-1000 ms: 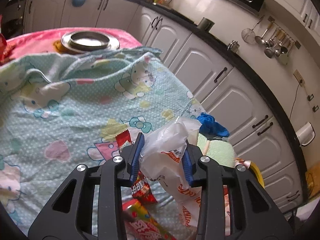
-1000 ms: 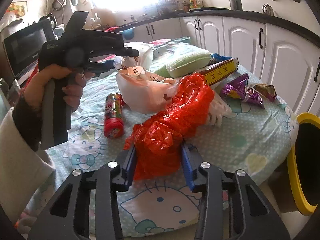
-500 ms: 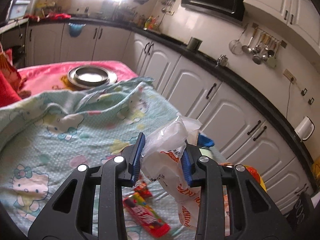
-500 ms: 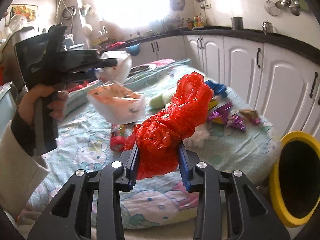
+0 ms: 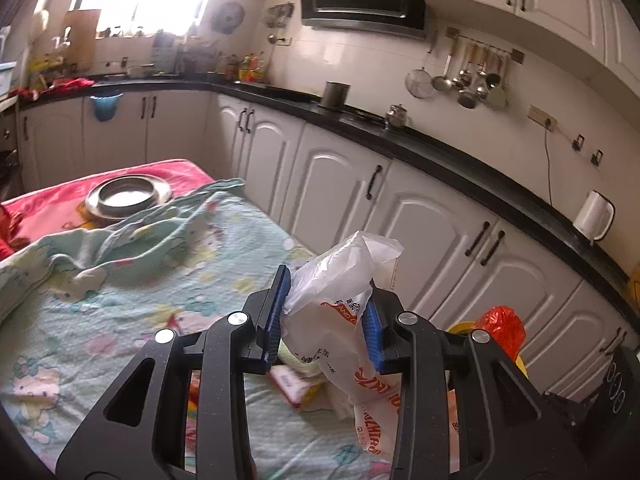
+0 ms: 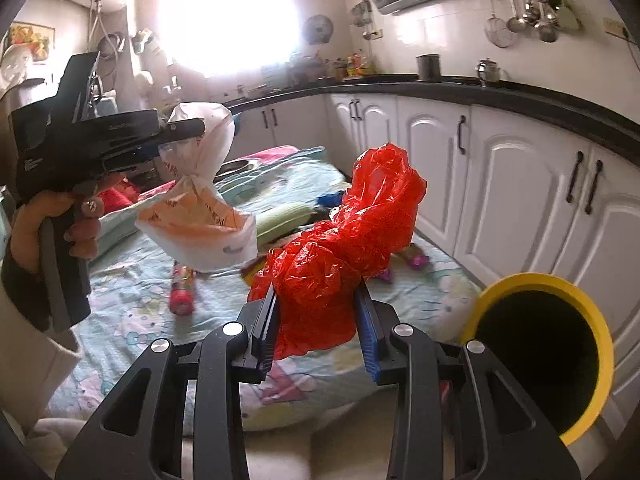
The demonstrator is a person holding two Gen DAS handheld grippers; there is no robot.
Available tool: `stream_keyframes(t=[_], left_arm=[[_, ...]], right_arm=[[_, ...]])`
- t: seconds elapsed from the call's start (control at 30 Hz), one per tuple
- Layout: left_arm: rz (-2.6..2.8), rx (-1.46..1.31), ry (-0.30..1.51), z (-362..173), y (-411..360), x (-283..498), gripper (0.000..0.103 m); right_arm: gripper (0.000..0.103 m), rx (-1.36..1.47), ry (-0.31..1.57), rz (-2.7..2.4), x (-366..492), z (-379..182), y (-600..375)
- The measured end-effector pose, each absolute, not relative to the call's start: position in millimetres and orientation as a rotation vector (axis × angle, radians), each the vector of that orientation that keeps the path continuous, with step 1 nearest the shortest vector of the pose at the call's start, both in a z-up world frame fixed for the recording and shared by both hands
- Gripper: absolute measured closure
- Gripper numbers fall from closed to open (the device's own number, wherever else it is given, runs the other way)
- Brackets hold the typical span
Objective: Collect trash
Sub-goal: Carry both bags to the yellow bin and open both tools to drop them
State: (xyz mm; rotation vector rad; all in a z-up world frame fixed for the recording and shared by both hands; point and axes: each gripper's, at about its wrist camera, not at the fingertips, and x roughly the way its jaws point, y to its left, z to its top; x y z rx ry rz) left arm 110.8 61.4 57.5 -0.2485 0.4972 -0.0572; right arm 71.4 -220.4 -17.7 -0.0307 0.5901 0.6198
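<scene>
My left gripper [image 5: 326,316] is shut on a white plastic bag [image 5: 344,312] with red print and holds it in the air above the table; the bag also shows in the right wrist view [image 6: 200,216], hanging from that gripper. My right gripper [image 6: 318,332] is shut on a crumpled red plastic bag [image 6: 344,240], lifted off the table. A yellow-rimmed trash bin [image 6: 544,348] stands open on the floor to the lower right of the right gripper. Its rim and the red bag [image 5: 502,326] peek past the left gripper.
The table has a Hello Kitty cloth [image 6: 132,312] with loose trash on it: a red candy tube [image 6: 182,292], purple wrappers [image 6: 416,260], a green pack [image 6: 280,218], a blue item [image 6: 330,200]. A steel bowl [image 5: 126,196] sits at the far end. White cabinets [image 6: 512,184] run along the right.
Both grippers have risen from the table with their bags. The white bag has left the cloth and hangs free. The red bag has moved toward the yellow bin, which now looms larger.
</scene>
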Motion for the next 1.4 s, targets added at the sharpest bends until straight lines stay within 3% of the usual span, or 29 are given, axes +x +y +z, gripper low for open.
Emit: stream_keyframes(t=[0.6, 1.4], left_arm=[[-0.141, -0.135, 0.484, 52, -30, 134, 0.077], [-0.221, -0.045, 0.558, 8, -147, 195, 0.076]], right_arm=[[0.07, 0.034, 0.58, 0.45, 76, -12, -292], [0.07, 0.107, 0.753, 0.201, 96, -58, -376]])
